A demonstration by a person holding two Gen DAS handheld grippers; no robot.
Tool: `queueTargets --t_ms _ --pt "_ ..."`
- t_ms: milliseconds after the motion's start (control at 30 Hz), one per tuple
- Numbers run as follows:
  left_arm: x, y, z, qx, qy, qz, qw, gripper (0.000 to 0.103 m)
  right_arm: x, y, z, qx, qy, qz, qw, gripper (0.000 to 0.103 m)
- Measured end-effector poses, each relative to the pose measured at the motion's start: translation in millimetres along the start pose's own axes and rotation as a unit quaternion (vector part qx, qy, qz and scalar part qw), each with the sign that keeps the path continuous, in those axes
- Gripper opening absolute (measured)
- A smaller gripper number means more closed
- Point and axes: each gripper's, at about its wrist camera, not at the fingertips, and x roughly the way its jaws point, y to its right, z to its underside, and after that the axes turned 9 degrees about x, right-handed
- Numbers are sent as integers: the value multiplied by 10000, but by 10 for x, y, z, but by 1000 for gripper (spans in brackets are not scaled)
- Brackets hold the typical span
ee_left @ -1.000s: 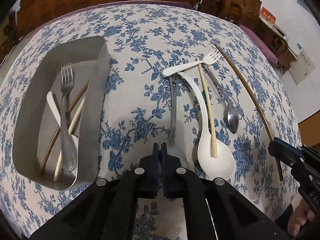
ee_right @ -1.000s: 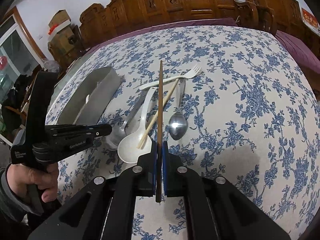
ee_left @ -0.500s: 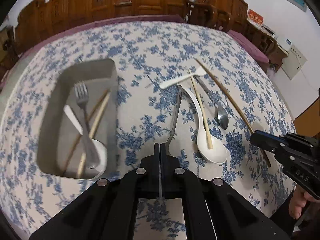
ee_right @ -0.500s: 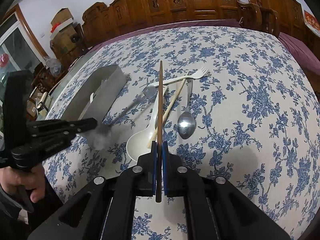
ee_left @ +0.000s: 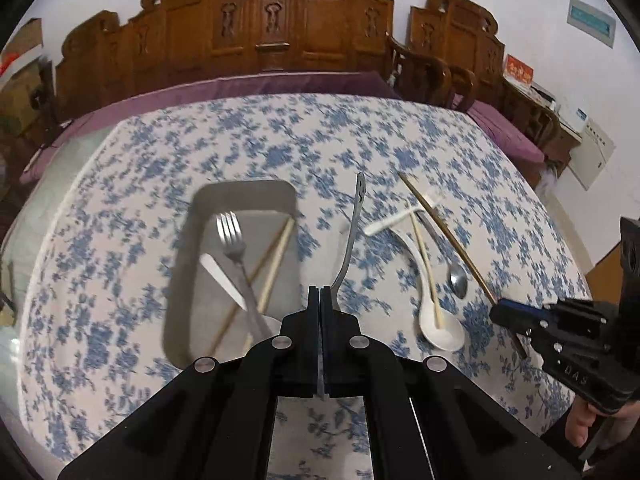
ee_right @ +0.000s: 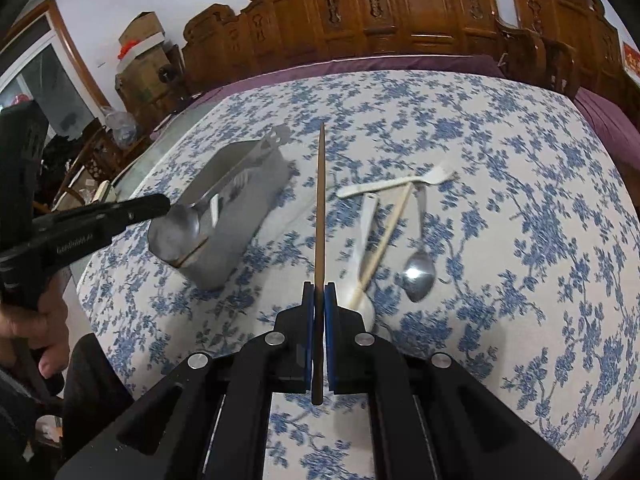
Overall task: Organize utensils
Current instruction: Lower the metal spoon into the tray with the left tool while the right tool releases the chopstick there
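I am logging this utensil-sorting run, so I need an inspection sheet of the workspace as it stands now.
Surface: table under a blue floral tablecloth.
Job's things: grey tray holds a metal fork, a white utensil and two chopsticks; outside it lie a white fork, white spoon, pale chopstick and small metal spoon.
Clutter: nothing seen on the table.
Grippers: left gripper shut on a large metal spoon, lifted near the tray; right gripper shut on a dark chopstick.
Cables: nothing seen.
Surroundings: carved wooden chairs, purple cushions, cardboard boxes by a doorway.
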Motion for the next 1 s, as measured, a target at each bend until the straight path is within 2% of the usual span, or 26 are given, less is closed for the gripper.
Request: queueTargets --t_ms 300,567,1000 --pt "10 -375 -27 -104 47 -278 9995 0 109 -310 -111 -127 -37 -52 9999 6" --pt "293 -692 92 -319 -232 -417 9984 0 268 -500 -207 -234 -148 -37 9996 6" --pt "571 -759 126 -240 -412 -452 9978 1 448 -797 -278 -395 -268 -39 9989 6"
